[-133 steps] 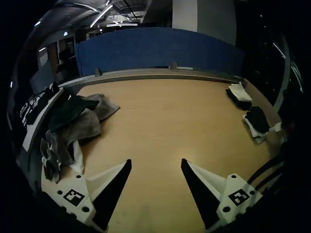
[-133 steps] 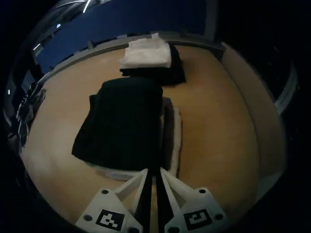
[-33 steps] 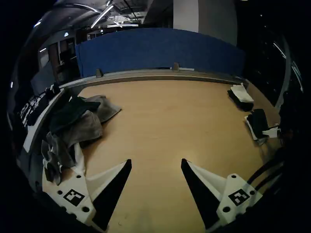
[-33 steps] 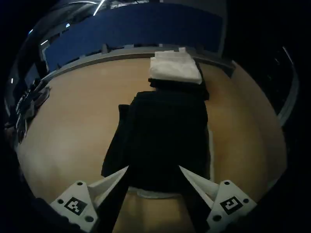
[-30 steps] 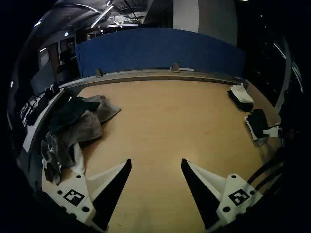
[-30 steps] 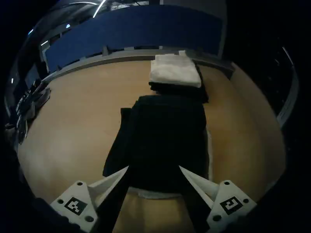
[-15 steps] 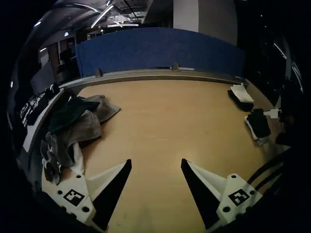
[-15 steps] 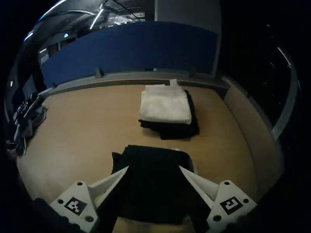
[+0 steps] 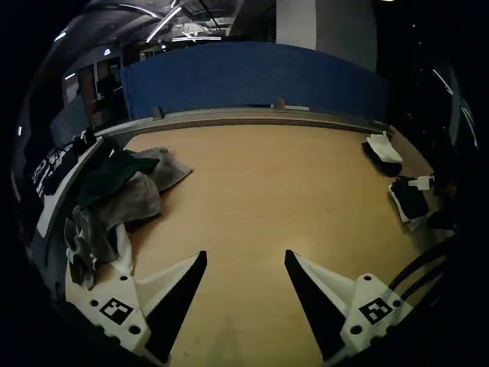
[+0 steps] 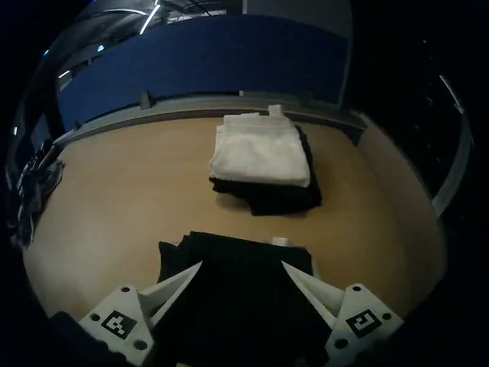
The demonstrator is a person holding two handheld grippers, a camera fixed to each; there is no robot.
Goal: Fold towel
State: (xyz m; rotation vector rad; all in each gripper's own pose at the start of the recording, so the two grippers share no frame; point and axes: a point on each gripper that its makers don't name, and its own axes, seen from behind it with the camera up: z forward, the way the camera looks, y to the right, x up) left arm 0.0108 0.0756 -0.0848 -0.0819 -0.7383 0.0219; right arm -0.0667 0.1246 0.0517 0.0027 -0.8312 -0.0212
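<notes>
Towel first: a soft black towel (image 10: 241, 293), folded flat into a neat block, lies on the light brown wooden table (image 10: 122, 202), right under the right gripper (image 10: 241, 263). Its edges line up well, and it looks thick and smooth. A small white edge (image 10: 280, 241) peeks out at its far side, so it seems to sit on top of something white.

The right gripper has its two fingers spread wide and holds nothing. It hangs over the towel, which looks let go, most likely because this fold is done.

Just behind is a folded white towel (image 10: 261, 153) on top of dark folded towels (image 10: 281, 199). This looks like the place for finished ones, kept tidy at one end.

The left gripper (image 9: 246, 251) is also spread wide and empty, over a bare part of the table. Off to its side, well apart from the neat stacks, sits a heap of loose grey, dark green and white towels (image 9: 119, 196), crumpled and not yet folded. The next towel probably comes from there.

A blue wall (image 9: 257, 76) stands along the far edge of the table.
</notes>
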